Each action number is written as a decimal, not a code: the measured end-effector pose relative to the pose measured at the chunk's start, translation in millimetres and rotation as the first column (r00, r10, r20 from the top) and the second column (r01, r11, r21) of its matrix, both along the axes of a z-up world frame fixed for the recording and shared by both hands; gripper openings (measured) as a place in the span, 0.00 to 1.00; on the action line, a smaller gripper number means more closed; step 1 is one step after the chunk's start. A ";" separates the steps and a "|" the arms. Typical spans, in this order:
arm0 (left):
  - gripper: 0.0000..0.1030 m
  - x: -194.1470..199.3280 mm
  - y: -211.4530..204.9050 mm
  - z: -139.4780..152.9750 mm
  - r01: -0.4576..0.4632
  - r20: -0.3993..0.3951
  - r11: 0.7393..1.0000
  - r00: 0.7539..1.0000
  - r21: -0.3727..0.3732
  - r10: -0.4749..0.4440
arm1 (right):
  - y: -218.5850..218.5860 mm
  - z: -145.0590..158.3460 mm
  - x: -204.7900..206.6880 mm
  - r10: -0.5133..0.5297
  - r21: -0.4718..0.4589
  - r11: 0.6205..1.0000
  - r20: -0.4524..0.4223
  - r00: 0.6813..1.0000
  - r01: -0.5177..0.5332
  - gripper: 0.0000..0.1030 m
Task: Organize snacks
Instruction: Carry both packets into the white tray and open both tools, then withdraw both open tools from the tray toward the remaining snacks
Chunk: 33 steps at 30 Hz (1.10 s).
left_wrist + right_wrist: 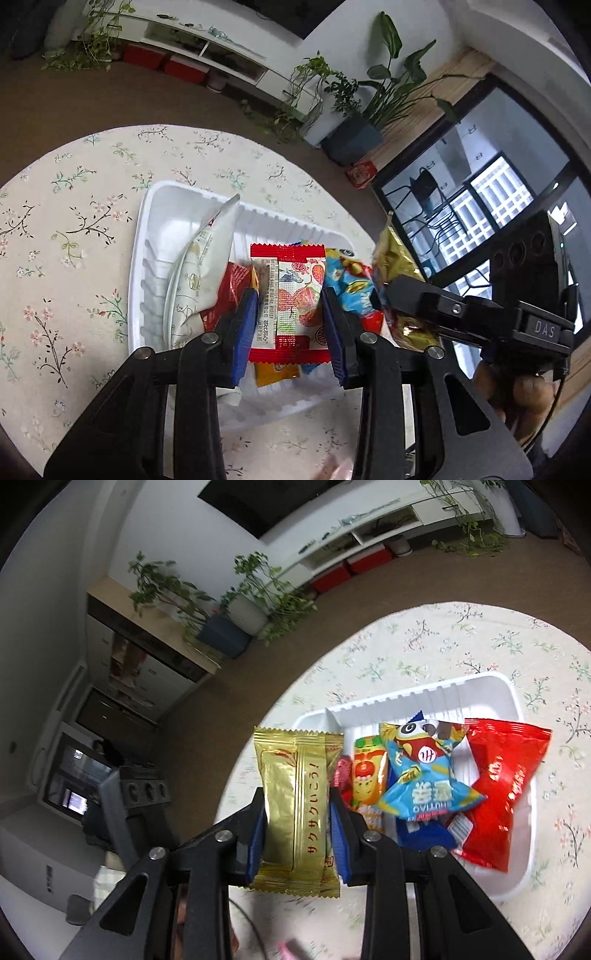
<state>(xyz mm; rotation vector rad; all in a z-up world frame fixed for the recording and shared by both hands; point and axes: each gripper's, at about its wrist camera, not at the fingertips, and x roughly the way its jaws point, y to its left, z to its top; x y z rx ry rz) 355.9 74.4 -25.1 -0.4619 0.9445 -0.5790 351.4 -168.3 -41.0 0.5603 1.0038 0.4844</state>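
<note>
On the round floral-cloth desk (74,221), the white ribbed plastic tray (147,229) already holds several packets. Left tongs (290,328) grip a red-edged fruit-print packet (291,295) at six o'clock over it; right tongs (297,834) clamp a gold foil packet (291,794), at nine o'clock, both unplaced.

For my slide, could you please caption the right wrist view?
Right gripper holds a gold packet beside the snack-filled white tray.

Around us, soft daylight from a window (491,206), glare on wrappers, fisheye-bent dark corners, slight motion blur.
</note>
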 end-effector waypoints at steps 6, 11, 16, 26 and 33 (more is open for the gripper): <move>0.32 4.1 -9.9 -21.0 -0.019 -0.008 0.999 1.000 0.050 0.019 | 5.5 -26.2 11.9 -0.019 -0.058 0.998 -0.045 0.999 0.017 0.33; 0.32 -24.3 2.0 -44.9 -0.031 -0.033 0.999 0.999 0.036 0.032 | 16.5 -39.6 14.8 -0.025 -0.119 0.993 -0.060 0.998 0.018 0.33; 0.32 -28.0 2.9 -50.1 -0.033 -0.024 0.999 0.999 0.035 0.034 | 17.1 -51.3 15.0 -0.040 -0.153 0.988 -0.071 0.997 0.029 0.34; 0.32 -34.5 2.5 -49.6 -0.026 -0.010 0.999 1.000 0.038 0.026 | 11.2 -64.3 16.3 -0.051 -0.133 0.990 -0.104 0.993 0.037 0.39; 0.60 -53.5 13.1 -31.1 -0.044 0.017 0.998 0.999 0.041 0.044 | 8.2 -50.5 7.0 -0.057 -0.106 0.993 -0.095 0.994 0.047 0.53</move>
